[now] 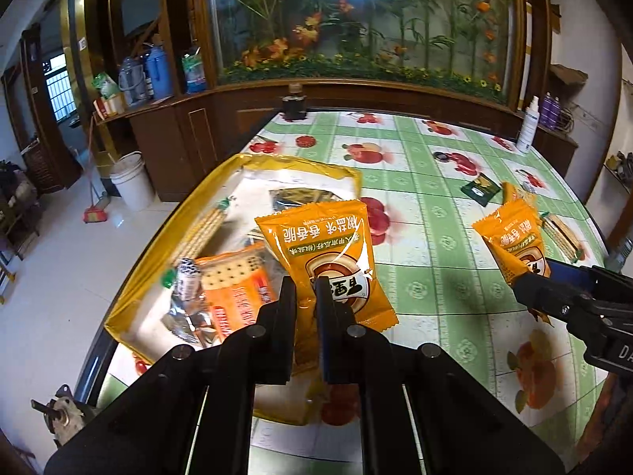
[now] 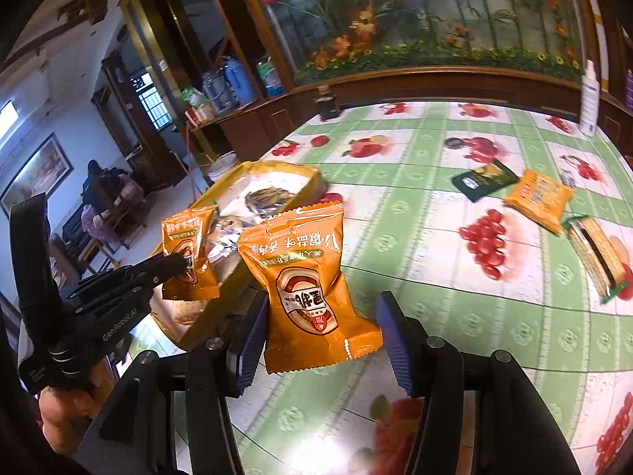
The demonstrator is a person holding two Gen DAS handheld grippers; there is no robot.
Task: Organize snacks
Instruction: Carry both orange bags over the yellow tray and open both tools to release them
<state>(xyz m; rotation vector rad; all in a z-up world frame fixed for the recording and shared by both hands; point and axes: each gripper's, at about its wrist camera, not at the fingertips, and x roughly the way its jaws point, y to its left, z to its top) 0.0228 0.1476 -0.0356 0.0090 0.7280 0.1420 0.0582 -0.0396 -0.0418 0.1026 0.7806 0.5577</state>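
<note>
- The left gripper [image 1: 306, 289] is clamped on an orange packet [image 1: 330, 261], over the yellow bag [image 1: 130, 293].
- The right gripper [image 2: 320, 316], at 3 o'clock from it, grips a second orange packet [image 2: 304, 277].

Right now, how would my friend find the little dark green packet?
Start at the table with the green fruit-print cloth. Go toward its far right side, where loose snacks lie. The dark green packet lies flat beside an orange cracker pack, and it is the only dark one there.
</note>
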